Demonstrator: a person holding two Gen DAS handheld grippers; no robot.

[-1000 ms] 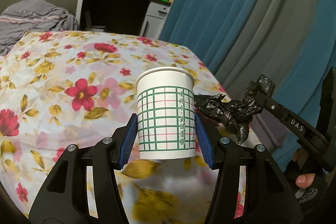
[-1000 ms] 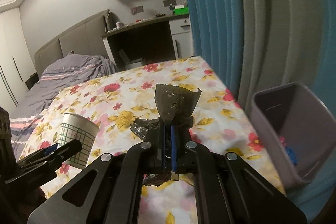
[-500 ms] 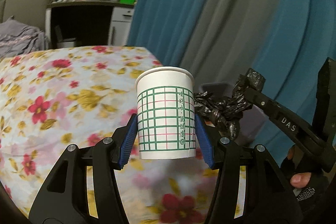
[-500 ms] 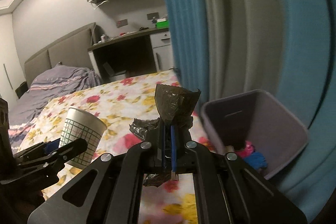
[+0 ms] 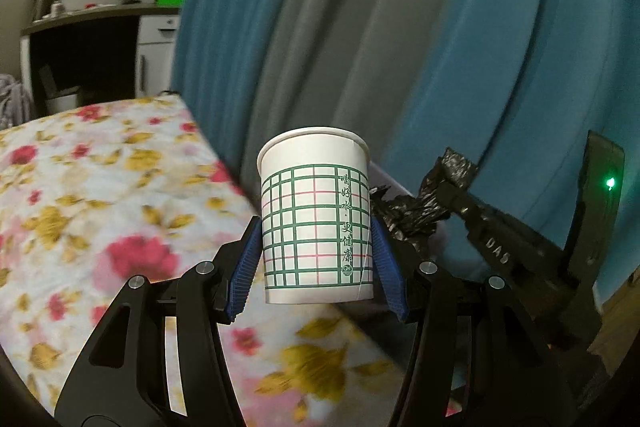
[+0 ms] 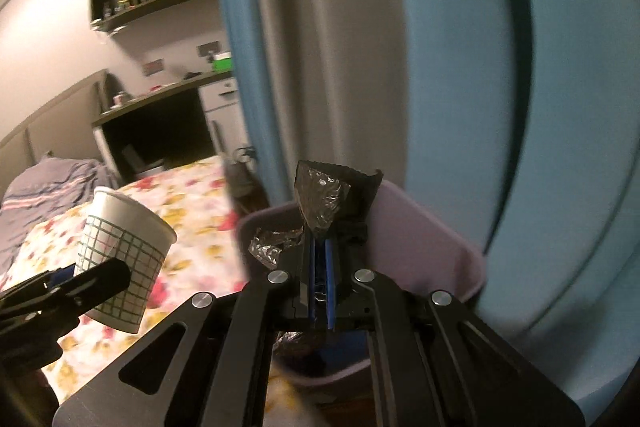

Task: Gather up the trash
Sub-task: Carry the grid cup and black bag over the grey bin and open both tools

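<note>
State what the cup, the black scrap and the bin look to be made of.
Cup: matte paper, judging by its rolled rim and printed grid. Black scrap: thin plastic film, crinkled and glossy. Bin: probably moulded plastic, with smooth, dull lilac walls.

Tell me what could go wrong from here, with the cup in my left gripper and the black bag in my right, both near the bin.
1. The cup is gripped low on its wall by the left gripper while over the bed, short of the bin; released now, it would likely miss.
2. The black bag is light and crumpled; it may cling to the right gripper or drift past the rim.
</note>
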